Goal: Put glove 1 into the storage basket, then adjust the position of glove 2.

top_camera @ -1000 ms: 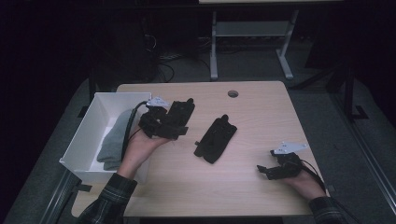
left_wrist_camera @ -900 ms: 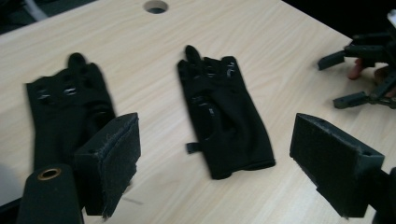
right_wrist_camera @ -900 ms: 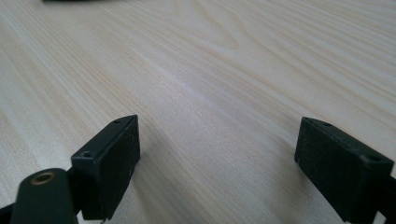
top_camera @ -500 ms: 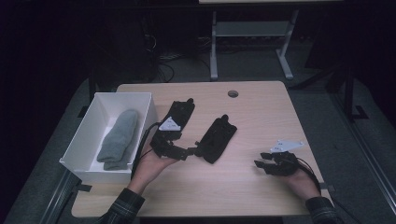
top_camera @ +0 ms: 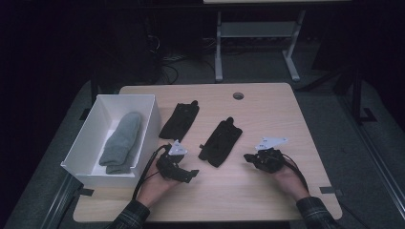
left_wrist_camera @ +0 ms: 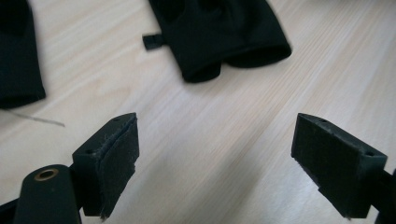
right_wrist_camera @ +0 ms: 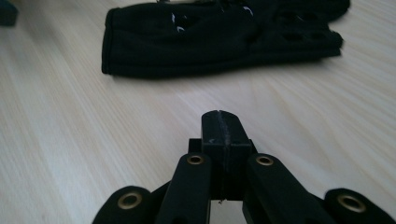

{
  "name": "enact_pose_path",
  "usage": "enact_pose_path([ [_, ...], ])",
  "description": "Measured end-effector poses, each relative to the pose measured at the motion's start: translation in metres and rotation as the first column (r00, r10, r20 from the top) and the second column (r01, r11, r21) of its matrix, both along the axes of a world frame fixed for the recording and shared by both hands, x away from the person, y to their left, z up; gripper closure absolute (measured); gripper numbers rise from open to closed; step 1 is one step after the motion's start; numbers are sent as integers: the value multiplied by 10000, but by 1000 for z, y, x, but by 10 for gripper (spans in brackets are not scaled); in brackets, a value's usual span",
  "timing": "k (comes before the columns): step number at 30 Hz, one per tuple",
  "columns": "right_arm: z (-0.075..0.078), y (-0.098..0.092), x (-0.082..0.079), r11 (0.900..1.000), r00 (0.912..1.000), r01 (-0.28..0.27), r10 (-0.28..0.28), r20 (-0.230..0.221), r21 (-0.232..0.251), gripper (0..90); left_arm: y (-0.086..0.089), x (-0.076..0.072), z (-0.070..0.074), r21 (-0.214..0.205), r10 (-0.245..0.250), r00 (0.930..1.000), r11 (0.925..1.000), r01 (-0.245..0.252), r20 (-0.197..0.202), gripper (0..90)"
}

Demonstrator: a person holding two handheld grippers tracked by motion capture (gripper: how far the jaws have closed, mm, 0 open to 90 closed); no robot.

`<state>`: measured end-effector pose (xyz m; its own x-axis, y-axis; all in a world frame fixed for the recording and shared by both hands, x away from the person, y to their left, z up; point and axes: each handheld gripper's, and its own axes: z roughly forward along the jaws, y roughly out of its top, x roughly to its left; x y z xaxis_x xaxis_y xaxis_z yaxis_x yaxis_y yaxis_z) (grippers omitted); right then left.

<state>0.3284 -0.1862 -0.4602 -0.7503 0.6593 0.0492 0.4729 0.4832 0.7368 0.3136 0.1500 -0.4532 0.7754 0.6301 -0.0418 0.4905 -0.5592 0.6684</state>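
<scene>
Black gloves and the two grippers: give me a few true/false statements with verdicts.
1. Two black gloves, the left glove and the right glove, lie on the table. True.
2. The white box holds a red item. False: a grey sock lies in it.
3. The left gripper is open with nothing between its jaws. True.
4. The right gripper clamps a glove. False: its jaws are shut on nothing, short of the right glove.
</scene>
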Motion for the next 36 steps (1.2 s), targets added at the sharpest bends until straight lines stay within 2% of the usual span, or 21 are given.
enact_pose_path([
  [3,4,12,7,9998,9998,-190,190,64,106,900,0,0,-5,213,-96,9999,9997,95,32,142],
  [4,4,15,9,9996,9996,-241,239,121,139,900,-1,-1,-8,77,38,10000,10000,-38,7,142],
  [6,6,22,14,9995,9995,-286,285,111,152,900,-1,-1,-14,298,15,10000,9996,-16,31,140],
  [8,8,31,22,9992,9992,-352,349,169,171,900,-2,-2,-16,494,-95,9996,9987,82,253,130],
  [12,10,44,39,9987,9991,-349,339,265,381,900,1,-3,-19,199,-260,9987,9995,251,440,126],
  [15,9,54,52,9984,9988,-304,285,398,485,900,3,-4,-23,-188,-267,9970,9994,282,733,126],
  [18,3,61,62,9988,9993,-251,238,301,428,900,2,-4,-24,-234,-219,9969,9994,237,755,127],
  [20,-4,65,67,9996,9995,-249,246,180,127,900,2,-4,-24,-236,-208,9970,9995,227,751,127],
  [22,-11,66,68,9994,9995,-320,320,48,-143,900,2,-4,-24,-241,-206,9970,9995,224,751,127],
  [24,-11,64,68,9994,9994,-345,345,-5,34,900,2,-4,-24,-240,-203,9969,9995,222,757,127],
  [27,-11,63,65,9981,9985,-534,531,-111,-291,900,2,-4,-24,-234,-204,9969,9995,222,757,127],
  [36,-9,47,49,9945,9934,-1030,1018,-525,-210,900,2,-4,-24,-249,-190,9970,9995,209,750,127],
])
